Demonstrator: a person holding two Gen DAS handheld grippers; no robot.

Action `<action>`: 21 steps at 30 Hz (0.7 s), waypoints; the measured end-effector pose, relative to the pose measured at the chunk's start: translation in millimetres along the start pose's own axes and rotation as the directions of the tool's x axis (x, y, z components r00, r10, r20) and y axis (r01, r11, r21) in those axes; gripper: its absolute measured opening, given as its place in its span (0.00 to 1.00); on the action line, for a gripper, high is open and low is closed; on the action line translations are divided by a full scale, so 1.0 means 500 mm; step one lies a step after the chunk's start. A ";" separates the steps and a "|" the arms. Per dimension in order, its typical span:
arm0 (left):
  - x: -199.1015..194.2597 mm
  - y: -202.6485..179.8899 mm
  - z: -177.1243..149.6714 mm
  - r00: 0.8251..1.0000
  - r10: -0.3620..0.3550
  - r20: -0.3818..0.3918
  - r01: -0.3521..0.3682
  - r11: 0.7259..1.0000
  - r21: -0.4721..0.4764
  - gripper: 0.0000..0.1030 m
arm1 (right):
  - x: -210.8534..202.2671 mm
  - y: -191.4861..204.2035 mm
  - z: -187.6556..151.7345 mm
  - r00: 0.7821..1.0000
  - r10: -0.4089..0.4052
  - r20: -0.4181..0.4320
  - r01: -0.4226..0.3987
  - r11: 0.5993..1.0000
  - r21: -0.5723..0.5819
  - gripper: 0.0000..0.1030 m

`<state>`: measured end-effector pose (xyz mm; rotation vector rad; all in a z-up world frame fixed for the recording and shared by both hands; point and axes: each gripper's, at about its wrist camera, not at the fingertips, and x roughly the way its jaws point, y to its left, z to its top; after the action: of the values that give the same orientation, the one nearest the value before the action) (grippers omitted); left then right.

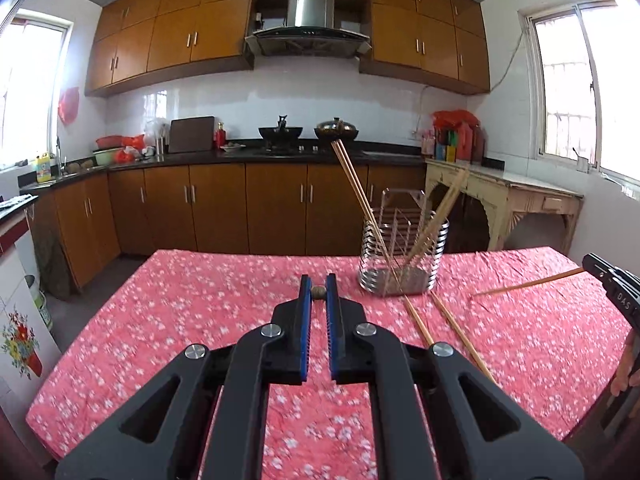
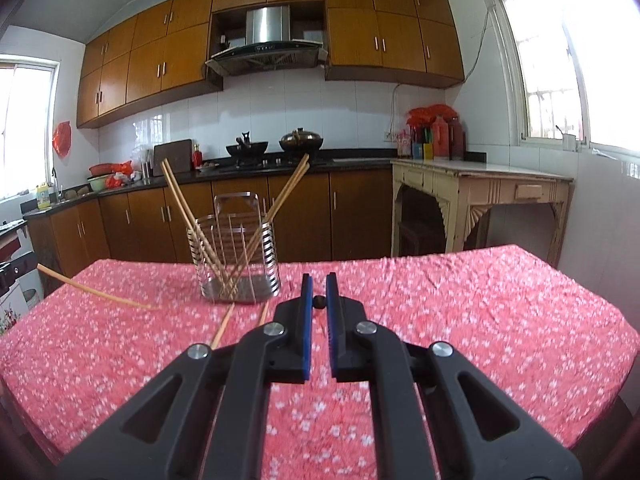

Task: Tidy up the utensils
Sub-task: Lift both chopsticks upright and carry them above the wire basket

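Kitchen: brown wood cabinets (image 1: 172,40), steel range hood (image 1: 310,20). In front, a counter under a pink floral cloth (image 1: 200,300).

Silver wire utensil holder (image 1: 404,256) stands upright towards the far edge, with several bamboo chopsticks leaning out both ways. Two loose bamboo chopsticks (image 1: 460,332) lie on the cloth just in front of it, splayed apart.

Left claw (image 1: 319,280) is closed on a held chopstick (image 2: 96,290), which runs forward along the fingers, so its own camera sees only the round end. Right claw (image 2: 319,280) likewise pinches a second chopstick (image 1: 528,282).

We judge the sticks to be light, stiff and smooth, so they may roll or swivel in a pinch. We would take hold nearer the thick end. The holder looks light and may tip if knocked.
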<state>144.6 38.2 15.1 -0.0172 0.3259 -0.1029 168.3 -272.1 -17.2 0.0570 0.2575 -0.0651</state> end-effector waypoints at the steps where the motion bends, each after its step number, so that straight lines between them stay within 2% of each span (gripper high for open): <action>1: 0.001 0.004 0.007 1.000 0.002 0.005 -0.002 1.000 -0.001 0.07 | 0.000 0.001 0.007 1.000 -0.001 0.005 0.001 1.000 -0.001 0.07; 21: -0.004 0.021 0.109 0.995 0.020 0.099 -0.021 1.000 0.000 0.07 | 0.012 0.004 0.152 0.994 0.051 0.098 -0.053 0.999 0.013 0.07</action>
<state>161.1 48.9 67.0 -0.0178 0.2270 -0.0816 193.3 -275.6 54.8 0.0758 0.1576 -0.0179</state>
